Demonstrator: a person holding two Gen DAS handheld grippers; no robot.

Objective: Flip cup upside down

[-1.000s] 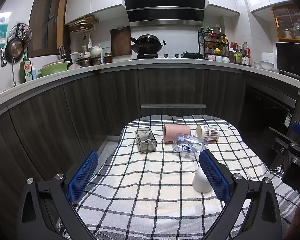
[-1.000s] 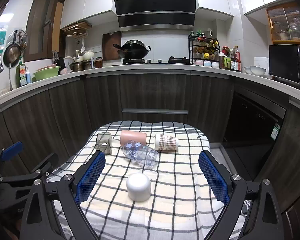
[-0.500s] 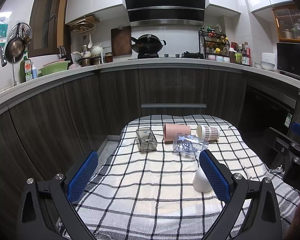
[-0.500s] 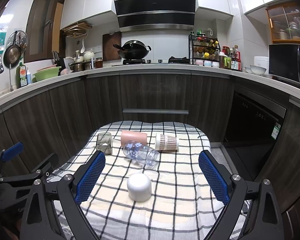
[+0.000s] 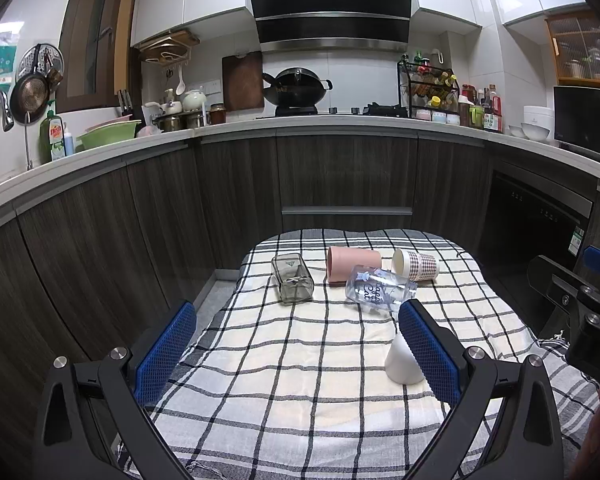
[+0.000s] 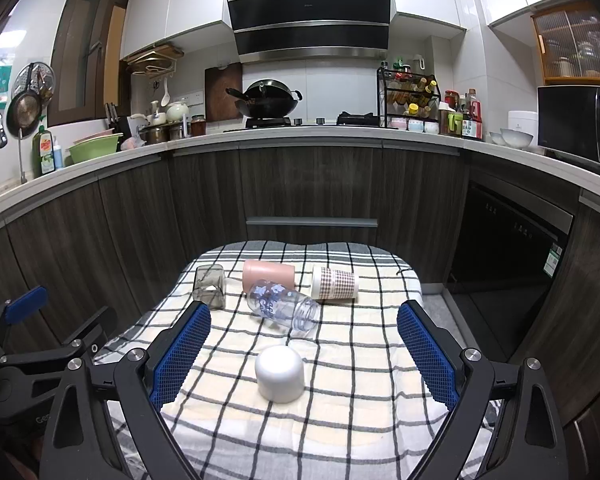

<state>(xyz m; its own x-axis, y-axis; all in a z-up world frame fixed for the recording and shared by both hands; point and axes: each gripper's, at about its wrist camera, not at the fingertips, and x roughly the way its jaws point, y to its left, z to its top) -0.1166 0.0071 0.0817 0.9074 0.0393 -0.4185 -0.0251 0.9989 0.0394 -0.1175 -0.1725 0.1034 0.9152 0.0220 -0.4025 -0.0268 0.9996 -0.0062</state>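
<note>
- White cup [image 6: 279,373] stands mouth-down on checked cloth [image 6: 340,420], near edge; unchanged over the last second.
- Right gripper [image 6: 303,350] and left gripper [image 5: 296,354] both wide, empty, unmoved.
- Flip looks finished; four others lie sideways.

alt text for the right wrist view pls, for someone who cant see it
A white cup stands upside down on a checked tablecloth, between the open right gripper pads. Behind it lie a clear bottle, pink cup, checked paper cup and a grey glass.
</note>
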